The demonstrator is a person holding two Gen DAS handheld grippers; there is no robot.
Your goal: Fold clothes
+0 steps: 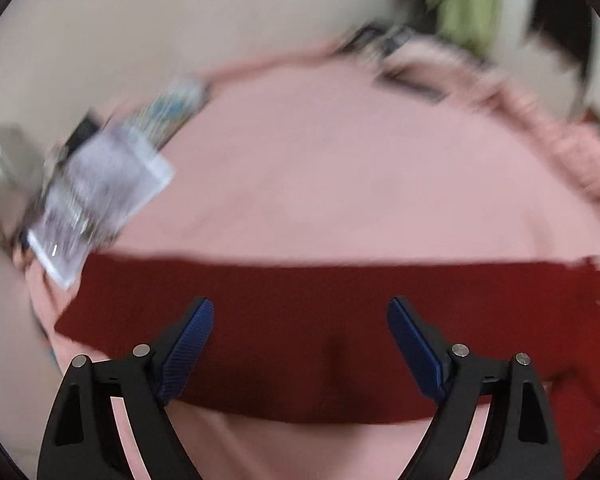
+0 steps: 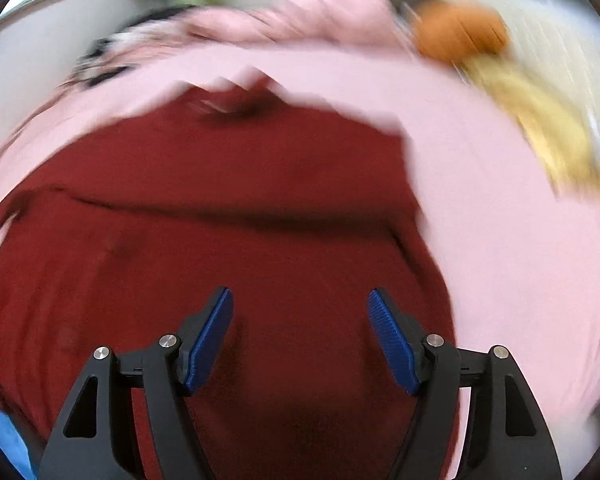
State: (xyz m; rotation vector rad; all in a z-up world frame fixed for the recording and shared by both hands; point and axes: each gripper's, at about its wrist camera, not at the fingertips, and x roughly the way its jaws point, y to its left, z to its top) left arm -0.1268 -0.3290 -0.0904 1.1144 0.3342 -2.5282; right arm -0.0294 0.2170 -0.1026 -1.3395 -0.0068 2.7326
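Note:
A dark red garment [image 1: 300, 320] lies flat on a pink bedsheet [image 1: 320, 168], forming a long band across the left wrist view. My left gripper [image 1: 300, 312] hovers over that band, open, with only cloth below its blue pads [image 1: 192, 344]. In the right wrist view the red garment [image 2: 204, 248] fills most of the picture, with a fold running across it and its collar end at the far side. My right gripper [image 2: 300, 304] stands open above the garment, with nothing between its fingers. Both views are blurred.
A clear plastic packet [image 1: 100, 192] and a printed box [image 1: 168, 112] lie at the sheet's left edge. A bunched pink blanket [image 2: 292, 12] sits at the far side. An orange item [image 2: 460, 32] and a yellow cloth [image 2: 548, 132] lie at the right.

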